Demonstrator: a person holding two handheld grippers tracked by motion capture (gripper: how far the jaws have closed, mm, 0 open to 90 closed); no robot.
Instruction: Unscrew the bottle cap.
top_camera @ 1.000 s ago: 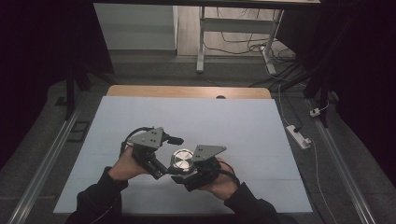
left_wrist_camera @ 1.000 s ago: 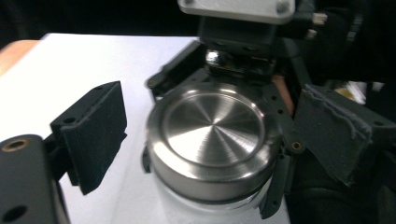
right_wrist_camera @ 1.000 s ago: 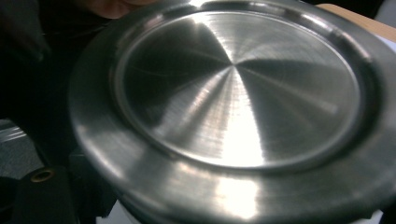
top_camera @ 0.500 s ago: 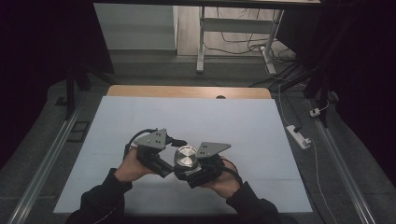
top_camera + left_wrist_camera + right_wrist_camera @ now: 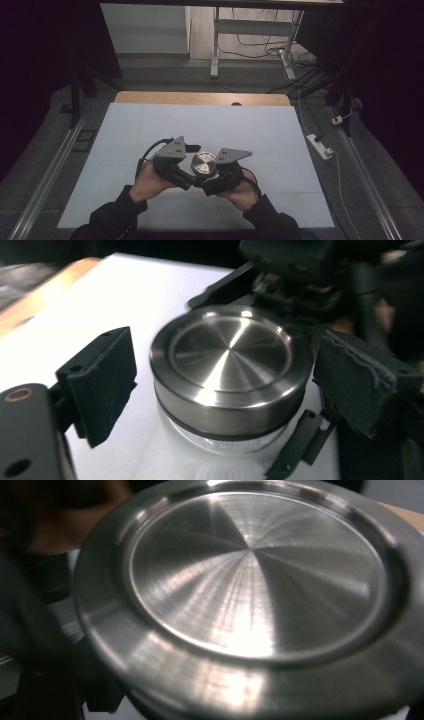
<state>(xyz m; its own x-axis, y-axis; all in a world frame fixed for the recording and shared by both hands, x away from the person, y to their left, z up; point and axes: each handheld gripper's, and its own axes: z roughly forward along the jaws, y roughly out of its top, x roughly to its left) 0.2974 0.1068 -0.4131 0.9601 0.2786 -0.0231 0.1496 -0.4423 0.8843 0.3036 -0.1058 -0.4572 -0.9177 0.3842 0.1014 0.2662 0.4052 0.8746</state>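
Observation:
A clear glass jar with a brushed steel lid (image 5: 204, 163) stands between my two grippers near the front middle of the white table. In the left gripper view the lid (image 5: 230, 355) sits between the black pads (image 5: 102, 382) of my left gripper (image 5: 225, 385). Those jaws have just been opening, and a gap shows at the left pad. The lid (image 5: 250, 580) lies very close under the camera in the right gripper view. My right gripper (image 5: 214, 179) is shut on the jar's glass body (image 5: 220, 450) below the lid. A hand holds each gripper.
A white sheet (image 5: 250, 130) covers the table, with a wooden strip (image 5: 200, 98) along the far edge. A white power strip (image 5: 320, 145) and cables lie on the floor at right. Metal rails (image 5: 55, 170) run along both sides. Table legs (image 5: 215, 45) stand beyond.
The jar and both hands have drifted slightly away from the person. Otherwise the scene looks the same.

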